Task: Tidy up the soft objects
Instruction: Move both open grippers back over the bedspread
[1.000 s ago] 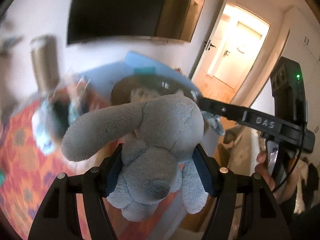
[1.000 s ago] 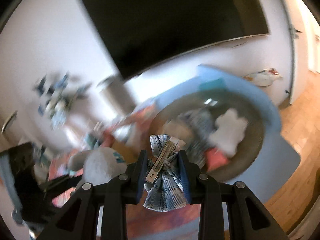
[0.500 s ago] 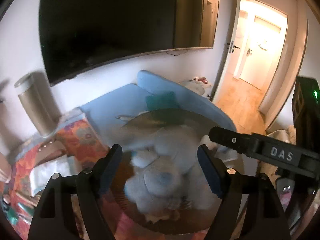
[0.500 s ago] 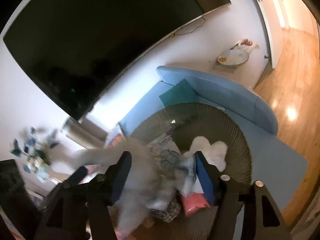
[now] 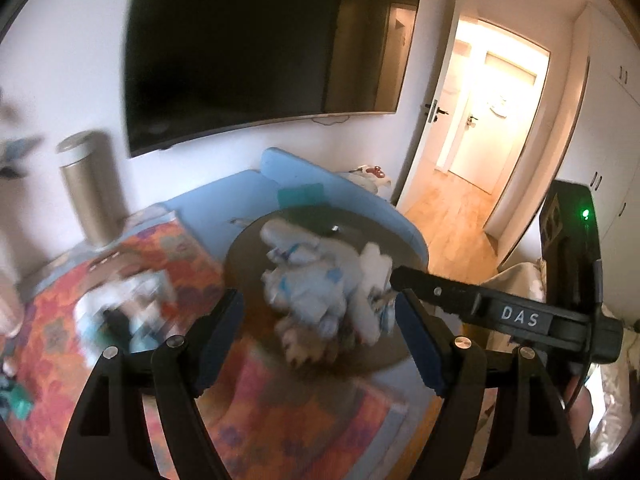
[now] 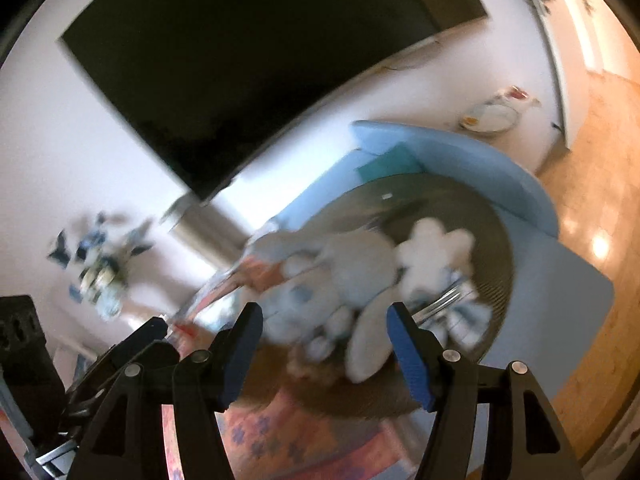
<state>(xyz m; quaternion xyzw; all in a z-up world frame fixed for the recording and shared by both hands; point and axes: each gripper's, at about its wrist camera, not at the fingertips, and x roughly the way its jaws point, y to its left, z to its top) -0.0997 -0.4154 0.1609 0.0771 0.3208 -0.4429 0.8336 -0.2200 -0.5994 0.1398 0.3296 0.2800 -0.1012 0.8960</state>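
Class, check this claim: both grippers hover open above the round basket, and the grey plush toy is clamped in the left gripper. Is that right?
Not quite. The grey plush toy is not clamped; it lies in the round basket among other soft things, as the left wrist view shows. The left gripper and right gripper do hover open above it.

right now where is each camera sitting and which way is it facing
Left wrist: on the left gripper, looking down at the basket with the grey plush; its open fingers and the right gripper show.
Right wrist: on the right gripper, facing the same basket and plush; its open fingers show.
Shared: basket, plush, TV, blue mat.
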